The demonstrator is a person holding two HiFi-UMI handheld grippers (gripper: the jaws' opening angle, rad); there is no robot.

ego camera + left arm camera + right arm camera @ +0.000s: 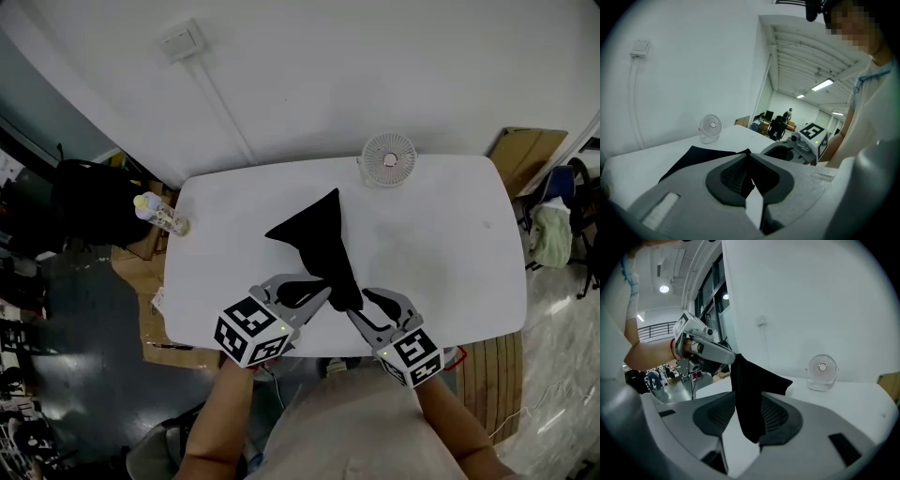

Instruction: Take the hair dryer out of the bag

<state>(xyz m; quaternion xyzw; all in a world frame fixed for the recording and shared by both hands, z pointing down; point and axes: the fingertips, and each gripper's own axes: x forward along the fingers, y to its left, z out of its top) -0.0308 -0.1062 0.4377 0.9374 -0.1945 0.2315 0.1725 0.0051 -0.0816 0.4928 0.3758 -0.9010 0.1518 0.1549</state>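
hair dryer not in sight, likely inside bag (pixel 314 234), on the near side of fan (pixel 388 159). left gripper (pixel 323 289) clamps bag's near end to hold it up; right gripper (pixel 361 302) jaws apart around bag, not gripping.

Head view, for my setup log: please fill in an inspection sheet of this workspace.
Surface: white table, no spills seen.
Job's things: black bag, near end lifted, far end on the table; hair dryer not seen.
Clutter: fan at the far edge; bottle at the left edge.
Grippers: left hand-held gripper shut on the bag; right hand-held gripper open, with the bag hanging between its jaws.
Cables: one cable runs down the wall from a box.
Surroundings: cardboard at the right, beyond the table.
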